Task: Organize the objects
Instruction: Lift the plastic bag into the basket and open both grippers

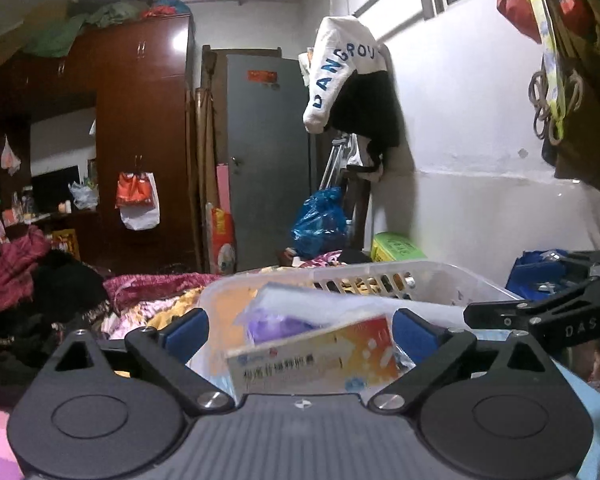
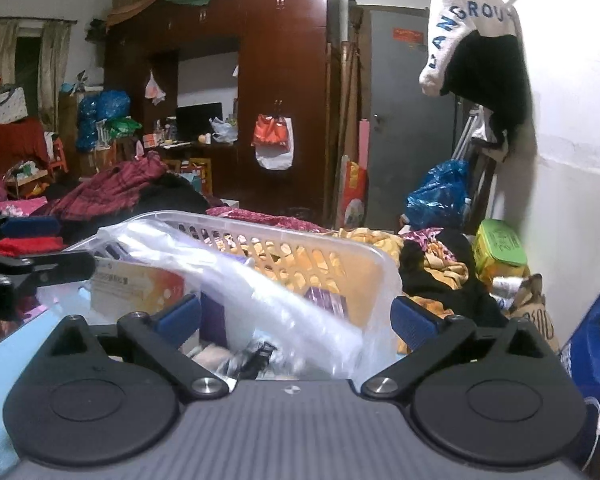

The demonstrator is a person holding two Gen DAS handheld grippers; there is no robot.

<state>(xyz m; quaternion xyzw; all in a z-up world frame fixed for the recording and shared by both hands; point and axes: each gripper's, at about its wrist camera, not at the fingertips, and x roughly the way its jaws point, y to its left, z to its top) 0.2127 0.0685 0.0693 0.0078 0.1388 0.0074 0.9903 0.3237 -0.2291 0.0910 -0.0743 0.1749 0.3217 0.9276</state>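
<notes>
Only right wrist shows green tin (image 2: 499, 246) beside basket (image 2: 300, 236).

A dark red-brown wardrobe (image 2: 284, 80) stands against the far wall, bundles of cloth piled on top and plastic bags hanging from its handles. Beside it is a grey metal door (image 2: 404, 120). The white wall (image 1: 480, 140) on the right carries a hung white garment (image 1: 340, 68). Rumpled bedding (image 2: 112, 192) covers the bed.
</notes>
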